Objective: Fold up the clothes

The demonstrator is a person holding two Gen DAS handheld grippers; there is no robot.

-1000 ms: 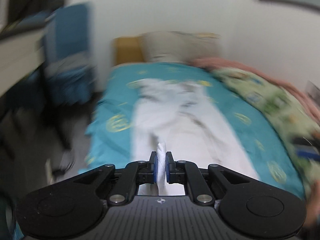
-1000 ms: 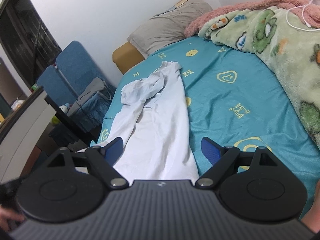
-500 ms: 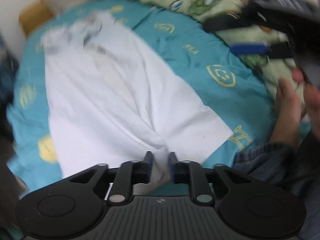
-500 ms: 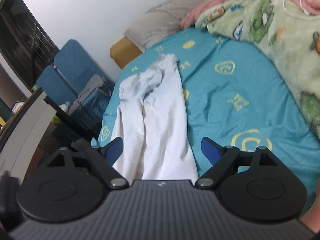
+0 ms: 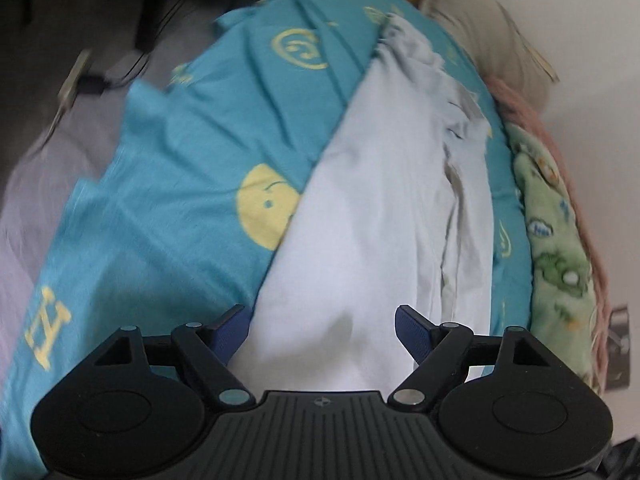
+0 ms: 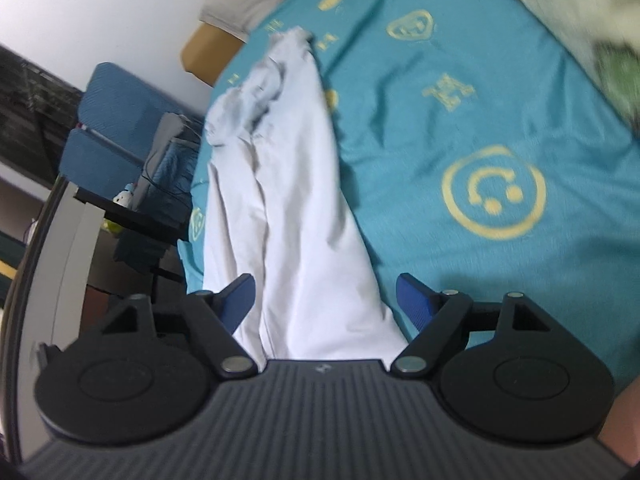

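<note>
- The white garment [image 5: 384, 208] lay lengthwise on the teal bed sheet [image 5: 192, 152], bunched at its far end, near the pillow [image 5: 492, 36].
- The left gripper [image 5: 322, 330] was opening, its fingers [image 5: 232, 330] astride the near hem without pinching it.
- The right gripper [image 6: 325, 300] was closing, cloth between its fingers but untouched.
- Risk: it might catch only one layer, dragging the fold crooked; the bunched end could stay crumpled.

Bed with teal patterned sheet [image 6: 460, 128]; grey pillow [image 5: 484, 36]; green blanket [image 5: 556, 240]; blue chair [image 6: 116, 120]; white wall [image 6: 100, 12]; grey floor [image 5: 60, 128].
</note>
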